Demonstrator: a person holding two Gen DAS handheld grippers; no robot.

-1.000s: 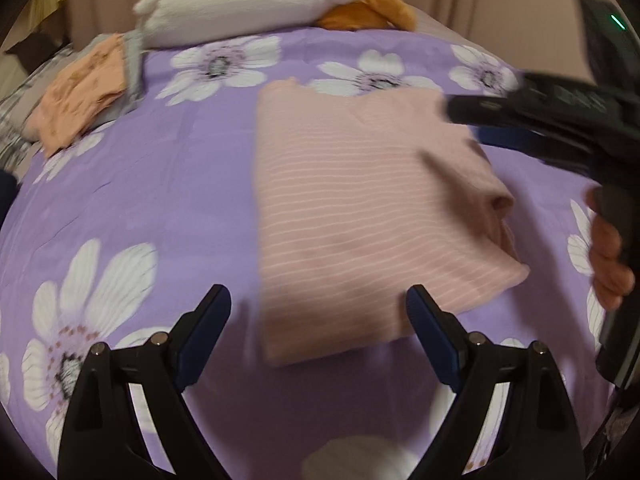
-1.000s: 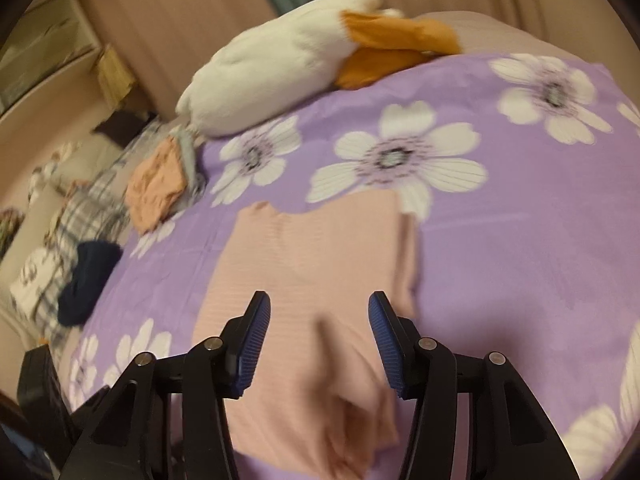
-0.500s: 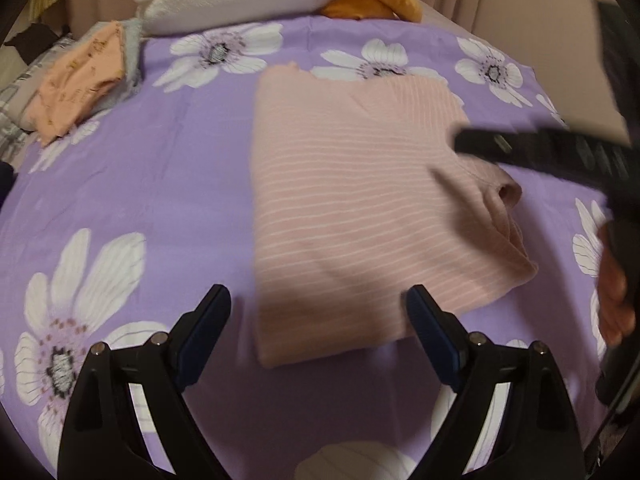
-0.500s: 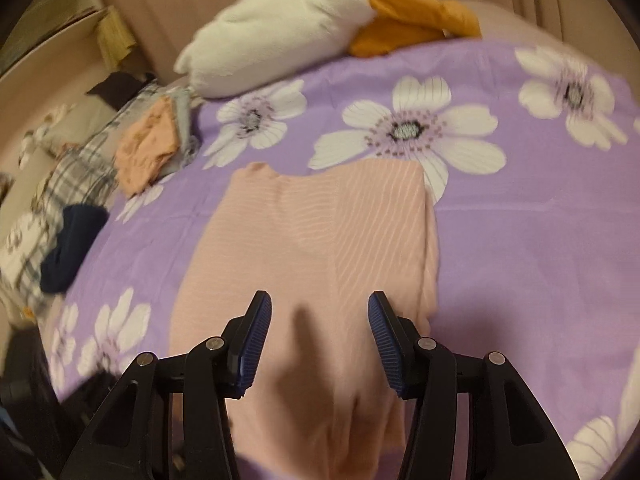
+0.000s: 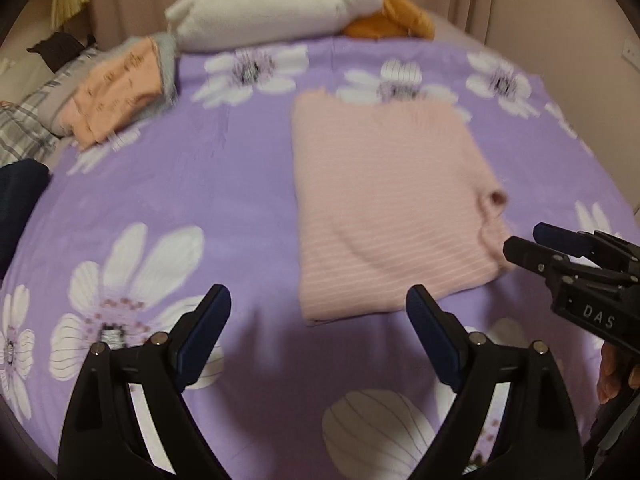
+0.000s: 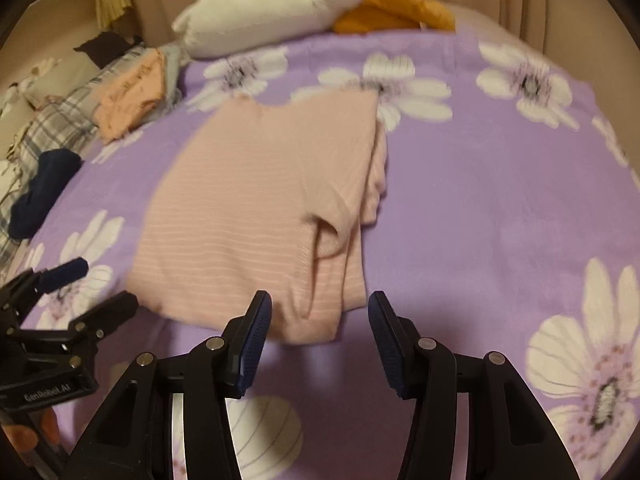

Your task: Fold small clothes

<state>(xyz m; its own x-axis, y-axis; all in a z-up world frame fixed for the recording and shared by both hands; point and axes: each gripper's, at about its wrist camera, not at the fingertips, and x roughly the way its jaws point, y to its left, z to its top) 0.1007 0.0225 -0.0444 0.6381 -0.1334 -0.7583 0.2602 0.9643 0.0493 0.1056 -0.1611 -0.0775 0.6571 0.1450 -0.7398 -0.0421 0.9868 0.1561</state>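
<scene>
A pink striped top (image 5: pixel 384 200) was seen lying partly folded on the purple floral bedspread (image 5: pixel 180 184), toward the middle of the bed and nearer its right side in the left wrist view. One sleeve (image 6: pixel 340 232) was laid over the body of the top along its right edge, with the cuff opening showing. The cloth was blurred in both views.

The left gripper (image 5: pixel 318 320) was held above the bedspread, just short of the top's near edge; its jaws were spread wide and nothing was between them. The right gripper (image 6: pixel 320 320) was held over the near right corner of the top, jaws about half spread, with no cloth pinched; contact with the cloth could not be told. Each gripper was also caught at the edge of the other's view. Fingers (image 5: pixel 616 372) of the person's right hand were seen on the handle at the far right of the left wrist view.

At the bed's far left corner a folded orange garment (image 5: pixel 116 88) was stacked on a grey one. A white plush toy (image 5: pixel 280 0) with orange parts was lying along the far edge. A dark navy item (image 6: pixel 44 192) was noted off the left edge, beside plaid cloth (image 6: pixel 60 120).
</scene>
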